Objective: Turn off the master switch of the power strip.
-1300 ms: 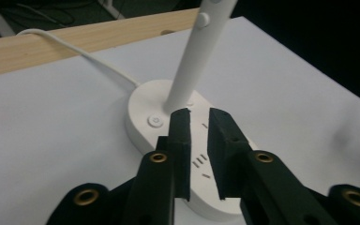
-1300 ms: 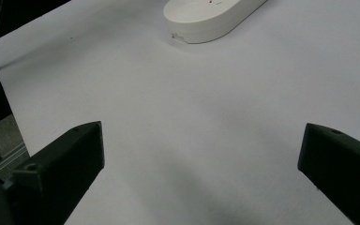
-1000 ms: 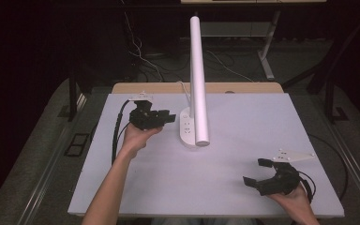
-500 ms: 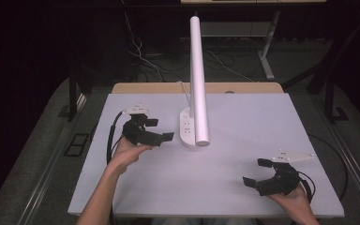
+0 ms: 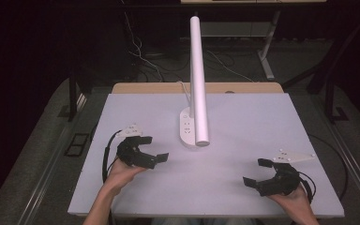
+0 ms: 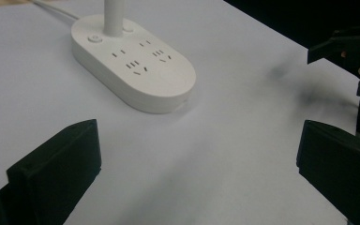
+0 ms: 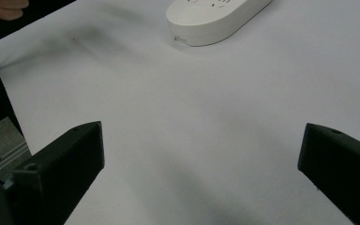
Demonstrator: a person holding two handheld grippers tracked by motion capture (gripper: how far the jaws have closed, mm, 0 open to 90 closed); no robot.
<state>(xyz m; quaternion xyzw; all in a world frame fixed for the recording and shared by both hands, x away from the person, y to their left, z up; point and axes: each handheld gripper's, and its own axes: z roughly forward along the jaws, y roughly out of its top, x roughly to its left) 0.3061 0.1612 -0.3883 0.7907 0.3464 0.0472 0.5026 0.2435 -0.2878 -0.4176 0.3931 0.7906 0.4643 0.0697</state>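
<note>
Left gripper (image 5: 155,149) I hold spread wide and empty over the white tabletop (image 5: 243,122), near the white oval power-strip lamp base (image 5: 188,129); right gripper (image 5: 258,171) equally released.

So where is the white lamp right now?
In the high view the lamp stands mid-table, toward the far edge, ahead of the left gripper and the right gripper.

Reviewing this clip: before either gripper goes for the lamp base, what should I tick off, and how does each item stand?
1. Left gripper open, holding nothing: ok.
2. Right gripper open, holding nothing: ok.
3. Lamp base flat on the table, nothing plugged into its sockets: ok.
4. Bare table between each gripper and the base: ok.
5. Lamp on or off: cannot tell.
</note>
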